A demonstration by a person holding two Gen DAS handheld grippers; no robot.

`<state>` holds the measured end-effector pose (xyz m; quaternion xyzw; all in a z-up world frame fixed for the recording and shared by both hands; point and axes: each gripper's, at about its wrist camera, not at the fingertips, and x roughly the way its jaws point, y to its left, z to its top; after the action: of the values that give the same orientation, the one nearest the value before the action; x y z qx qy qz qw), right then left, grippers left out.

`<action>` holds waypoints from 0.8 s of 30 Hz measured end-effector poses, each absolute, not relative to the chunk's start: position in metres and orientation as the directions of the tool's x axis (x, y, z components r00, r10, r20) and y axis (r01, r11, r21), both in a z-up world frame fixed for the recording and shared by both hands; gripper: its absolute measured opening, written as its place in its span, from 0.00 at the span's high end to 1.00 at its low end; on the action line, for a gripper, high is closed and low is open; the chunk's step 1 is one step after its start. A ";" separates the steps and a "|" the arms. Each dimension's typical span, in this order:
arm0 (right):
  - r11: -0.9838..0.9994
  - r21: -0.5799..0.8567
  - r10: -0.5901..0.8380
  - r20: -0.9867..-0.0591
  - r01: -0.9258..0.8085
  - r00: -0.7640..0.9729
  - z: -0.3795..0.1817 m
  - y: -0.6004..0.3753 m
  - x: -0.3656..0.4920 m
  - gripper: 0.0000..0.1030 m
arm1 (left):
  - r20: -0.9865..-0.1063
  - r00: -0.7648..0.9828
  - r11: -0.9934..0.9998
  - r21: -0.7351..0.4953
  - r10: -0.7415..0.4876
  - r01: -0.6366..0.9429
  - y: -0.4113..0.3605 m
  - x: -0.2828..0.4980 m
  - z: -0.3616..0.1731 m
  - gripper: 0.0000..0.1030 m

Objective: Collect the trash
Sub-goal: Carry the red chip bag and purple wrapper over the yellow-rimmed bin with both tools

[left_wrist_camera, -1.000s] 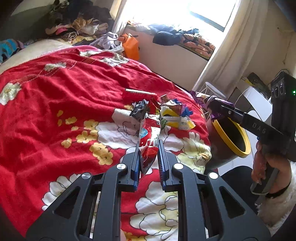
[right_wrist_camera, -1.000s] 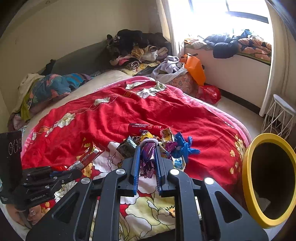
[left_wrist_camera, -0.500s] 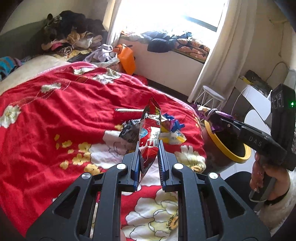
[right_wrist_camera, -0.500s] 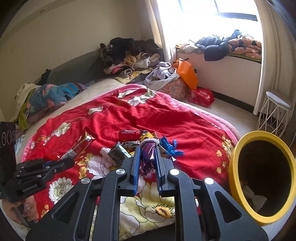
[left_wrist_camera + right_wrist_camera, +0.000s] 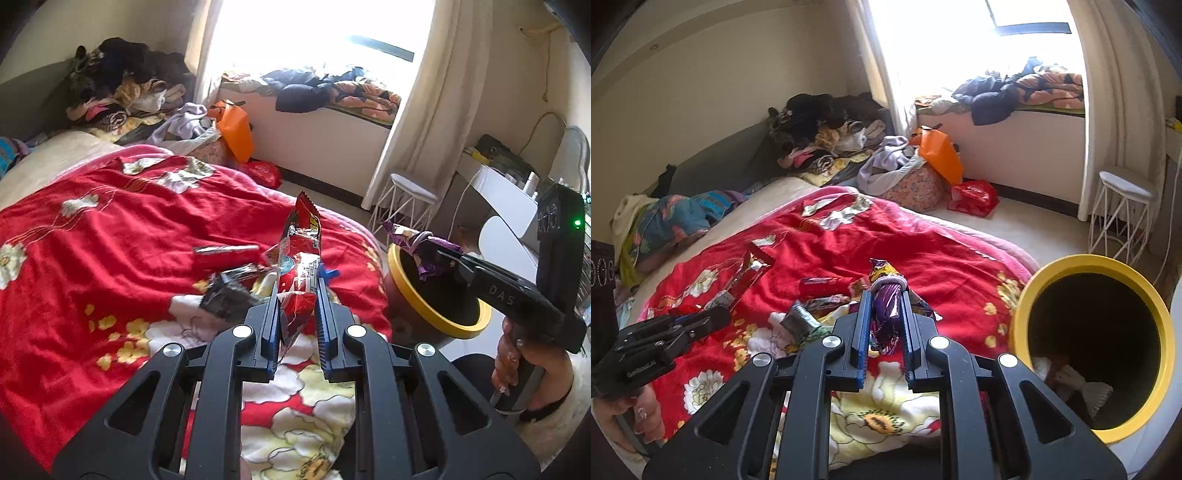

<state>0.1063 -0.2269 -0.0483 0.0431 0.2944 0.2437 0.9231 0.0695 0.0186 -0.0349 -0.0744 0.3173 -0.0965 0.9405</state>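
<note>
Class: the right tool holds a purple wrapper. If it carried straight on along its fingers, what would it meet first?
Probably the litter pile on the red flowered blanket, just ahead of the right tool and its purple wrapper; depth is unclear. The yellow-rimmed bin sits to its right.

Wrapper pile (image 5: 827, 306) on bed (image 5: 820, 243); bin (image 5: 1093, 347) beside bed at 3 o'clock; stool (image 5: 1123, 210) beyond bin at 1 o'clock.

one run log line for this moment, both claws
left claw: shut on red wrapper | right claw: shut on purple wrapper | yellow bin: beside bed
</note>
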 end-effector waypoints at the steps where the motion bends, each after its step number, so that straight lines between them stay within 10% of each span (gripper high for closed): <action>1: 0.885 0.226 0.463 -0.524 -0.408 0.714 -0.049 -0.231 0.108 0.86 | -0.580 0.781 0.969 -0.202 -0.234 0.140 0.016 0.070 -0.034 0.88; 24: 0.964 0.217 0.249 -0.522 -0.155 0.816 -0.062 -0.322 0.127 0.86 | -0.576 0.748 0.944 -0.194 -0.329 0.266 -0.065 0.105 -0.035 0.88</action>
<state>0.1272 -0.3215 -0.0617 0.0822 0.2839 0.1063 0.9494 0.1048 -0.0653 -0.0347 -0.0500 0.3172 -0.1594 0.9335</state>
